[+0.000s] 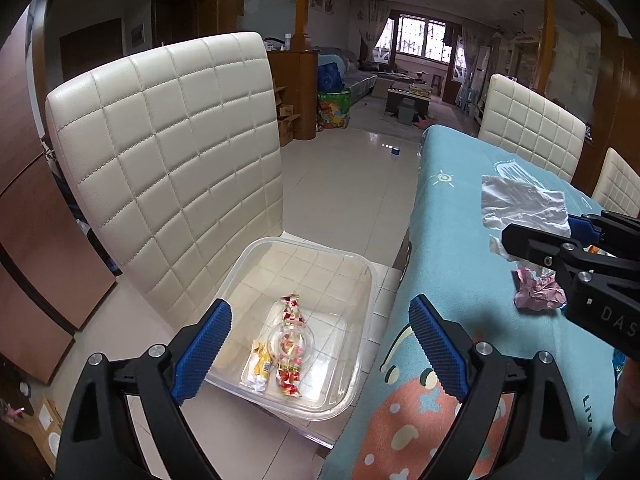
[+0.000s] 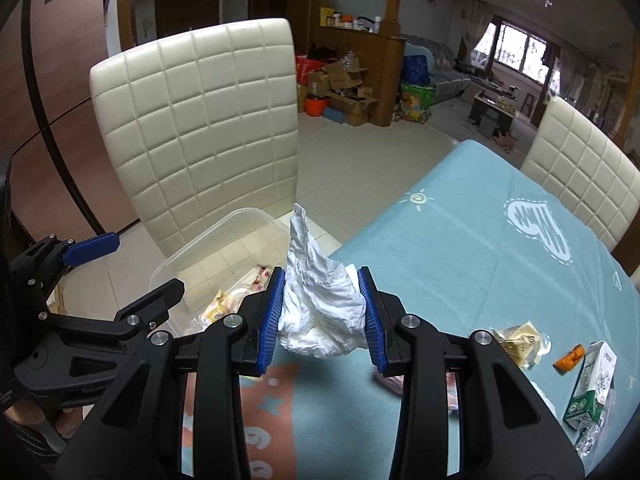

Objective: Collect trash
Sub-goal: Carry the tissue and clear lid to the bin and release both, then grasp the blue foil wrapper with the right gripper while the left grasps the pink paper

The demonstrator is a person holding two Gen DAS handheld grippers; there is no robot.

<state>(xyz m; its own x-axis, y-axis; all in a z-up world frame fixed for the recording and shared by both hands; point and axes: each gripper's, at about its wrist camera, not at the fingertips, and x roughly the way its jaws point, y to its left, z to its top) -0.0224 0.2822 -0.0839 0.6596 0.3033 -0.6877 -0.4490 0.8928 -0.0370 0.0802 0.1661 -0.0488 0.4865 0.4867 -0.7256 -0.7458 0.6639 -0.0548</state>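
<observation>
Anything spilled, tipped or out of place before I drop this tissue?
Nothing spilled. The green-and-white carton lies on its side on the blue tablecloth, beside an orange scrap and a wrapper: trash left to collect. The right gripper clamps the white tissue; the clear bin sits level on the chair.

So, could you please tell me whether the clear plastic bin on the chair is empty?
Not empty: the clear plastic bin holds a yellow wrapper and red-and-white wrappers.

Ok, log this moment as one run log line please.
right gripper: shut on white tissue | left gripper: open above clear bin | wrappers in bin
</observation>
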